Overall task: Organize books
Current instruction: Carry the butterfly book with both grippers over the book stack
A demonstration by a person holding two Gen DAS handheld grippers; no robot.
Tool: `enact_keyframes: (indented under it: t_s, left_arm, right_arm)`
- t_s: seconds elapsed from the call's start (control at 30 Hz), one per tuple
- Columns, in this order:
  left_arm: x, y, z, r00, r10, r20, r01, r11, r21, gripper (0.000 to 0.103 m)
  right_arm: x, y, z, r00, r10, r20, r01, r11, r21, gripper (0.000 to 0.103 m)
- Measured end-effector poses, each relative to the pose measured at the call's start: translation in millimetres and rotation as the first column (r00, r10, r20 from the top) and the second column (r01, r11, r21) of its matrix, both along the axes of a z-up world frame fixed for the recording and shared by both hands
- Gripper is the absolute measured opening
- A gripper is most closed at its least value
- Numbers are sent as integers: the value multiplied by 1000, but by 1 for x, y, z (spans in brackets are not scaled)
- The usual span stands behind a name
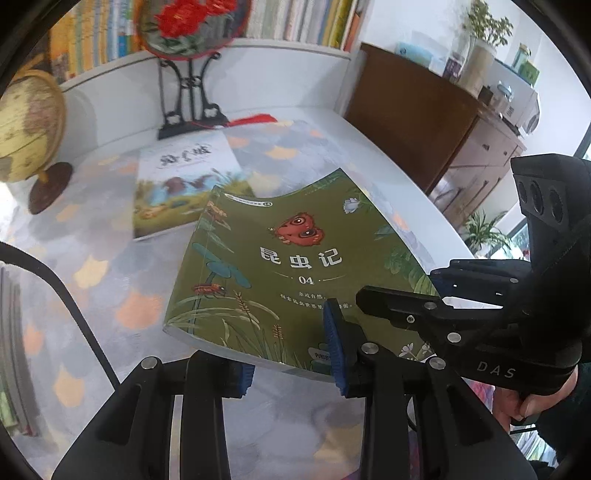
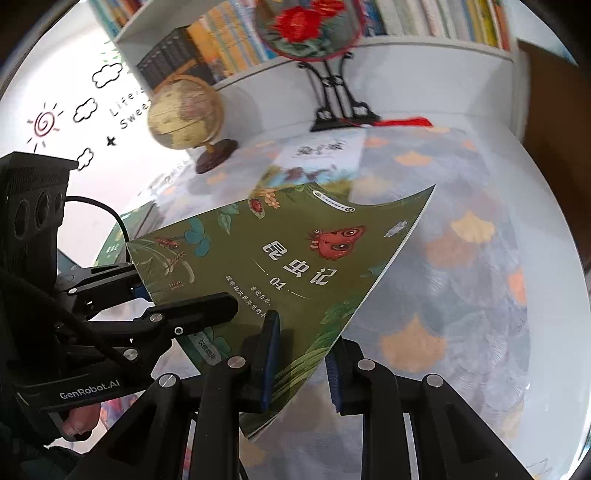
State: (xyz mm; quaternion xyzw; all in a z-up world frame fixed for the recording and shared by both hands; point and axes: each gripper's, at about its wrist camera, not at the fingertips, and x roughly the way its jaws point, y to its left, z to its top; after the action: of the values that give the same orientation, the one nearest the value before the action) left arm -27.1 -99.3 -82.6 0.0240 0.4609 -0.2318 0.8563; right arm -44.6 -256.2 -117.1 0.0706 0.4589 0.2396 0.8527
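Nearest, the left gripper [image 1: 295, 363] grips the near edge of the green book [image 1: 295, 266], one blue pad on the cover and the other under the book. The right gripper [image 2: 301, 363] is clenched on the same book [image 2: 280, 266] at its near right corner, one blue pad pressed on the cover and one beneath. In the left wrist view a hand [image 1: 532, 400] shows under the right gripper's handle; in the right wrist view fingers [image 2: 79, 421] wrap the left gripper's handle.

The green book is held between both grippers, raised off the table [image 1: 129, 314] and tilted, its cover bowed and its far edge pointing away. The table carries a pale cloth with orange leaf shapes.

Beyond the green book a second book [image 1: 181, 184] with a white and illustrated cover lies flat on the cloth. At far left a globe [image 1: 29, 125] stands on a round wooden base. Behind the flat book a round embroidered fan [image 1: 192, 26] with red flowers sits on a black stand, a red tassel lying at its foot.

Farthest, a white shelf [image 1: 295, 46] holds a row of upright books [image 1: 306, 18] packed spine out. To the right a brown cabinet [image 1: 413, 114] carries a potted plant [image 1: 484, 48] and small jars.
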Motion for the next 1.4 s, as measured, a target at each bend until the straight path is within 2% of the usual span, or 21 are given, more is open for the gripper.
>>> enact_keyframes:
  t_s: [0.33,0.57,0.77,1.0,1.17,1.4]
  left_arm:
    - [-20,103,38,990,120,80,-117,993,-31,29]
    - [-29,196,60,963,240,124,-235,971,-52,29]
    - [-38,280,68,928,340,152,-333,940,-71,29]
    - [-40,355,64,897,409,167,-401,912,-80,29]
    - [-37,393,50,884,447,139,-437,894,-100,29]
    - [-28,421,25,878,471,88,-460,880,-119,29]
  right_arm:
    - [-7,95,46,991,96,90,-95,995,-15,22]
    - [-2,192,71,972,190,138,-190,982,-15,22]
    - [3,275,82,950,269,158,-270,963,-15,23]
    - [8,364,82,928,338,157,-342,940,-3,25]
    - [19,406,70,926,360,118,-363,932,7,25]
    - [27,441,53,926,369,79,-369,929,-6,25]
